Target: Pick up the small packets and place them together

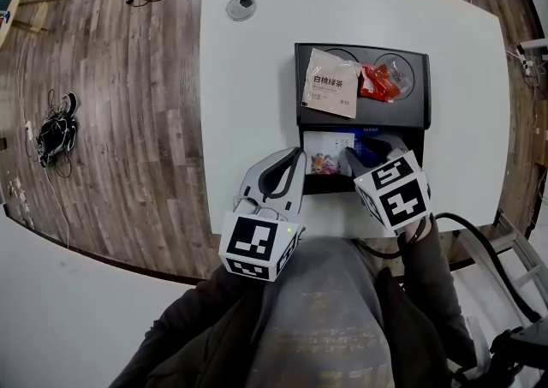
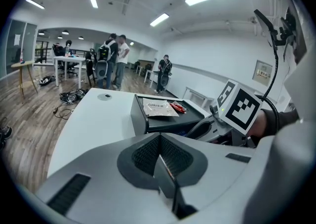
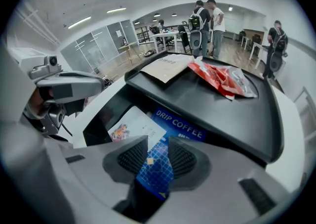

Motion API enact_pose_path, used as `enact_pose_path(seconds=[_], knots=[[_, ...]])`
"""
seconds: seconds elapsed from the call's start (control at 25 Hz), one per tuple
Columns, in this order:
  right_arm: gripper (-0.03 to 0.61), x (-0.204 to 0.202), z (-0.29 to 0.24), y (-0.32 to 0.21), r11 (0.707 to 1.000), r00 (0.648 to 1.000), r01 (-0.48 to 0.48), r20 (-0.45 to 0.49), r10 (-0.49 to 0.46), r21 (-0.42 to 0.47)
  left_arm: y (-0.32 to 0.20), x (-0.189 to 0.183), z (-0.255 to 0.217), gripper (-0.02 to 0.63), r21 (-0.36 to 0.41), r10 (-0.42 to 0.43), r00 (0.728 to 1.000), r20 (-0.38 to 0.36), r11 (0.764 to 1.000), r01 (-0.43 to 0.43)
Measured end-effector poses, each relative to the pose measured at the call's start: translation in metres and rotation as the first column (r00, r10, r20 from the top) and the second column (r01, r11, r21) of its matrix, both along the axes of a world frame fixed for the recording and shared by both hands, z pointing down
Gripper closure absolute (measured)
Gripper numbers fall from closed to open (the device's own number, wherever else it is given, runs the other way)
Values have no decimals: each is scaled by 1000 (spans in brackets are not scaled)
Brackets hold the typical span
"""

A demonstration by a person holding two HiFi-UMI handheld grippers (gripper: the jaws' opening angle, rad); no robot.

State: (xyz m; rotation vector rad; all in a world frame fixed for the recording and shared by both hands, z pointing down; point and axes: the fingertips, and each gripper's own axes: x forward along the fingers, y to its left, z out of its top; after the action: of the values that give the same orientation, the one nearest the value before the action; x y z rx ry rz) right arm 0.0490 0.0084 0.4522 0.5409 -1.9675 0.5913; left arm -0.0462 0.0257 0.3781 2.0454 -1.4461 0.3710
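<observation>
Straddling the blue packet point(image 3: 154, 172), right tongs point(image 3: 158, 143) gape (left tongs point(image 2: 159, 141) closed, empty).

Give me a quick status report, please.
Left gripper shut, empty. Right gripper open around blue packet. Beige packet and red packet on tray top. Path clear.

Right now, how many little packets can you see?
4: a beige packet and a red packet on the black box's top, a white packet and a blue packet in its lower compartment. More may be hidden.
</observation>
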Motion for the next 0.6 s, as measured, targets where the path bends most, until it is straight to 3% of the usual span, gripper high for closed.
enact_pose_path(seconds=[0.4, 0.48, 0.6], knots=[[456, -15, -2, 2, 999, 998, 21, 55, -19, -45, -7, -8, 9, 611, -18, -9, 1000, -11, 1000, 9], [525, -21, -7, 3, 999, 996, 19, 93, -15, -47, -8, -8, 8, 611, -18, -8, 1000, -12, 1000, 7], [529, -30, -10, 5, 999, 992, 23, 123, -17, -46, -9, -8, 7, 611, -16, -5, 1000, -13, 1000, 4]])
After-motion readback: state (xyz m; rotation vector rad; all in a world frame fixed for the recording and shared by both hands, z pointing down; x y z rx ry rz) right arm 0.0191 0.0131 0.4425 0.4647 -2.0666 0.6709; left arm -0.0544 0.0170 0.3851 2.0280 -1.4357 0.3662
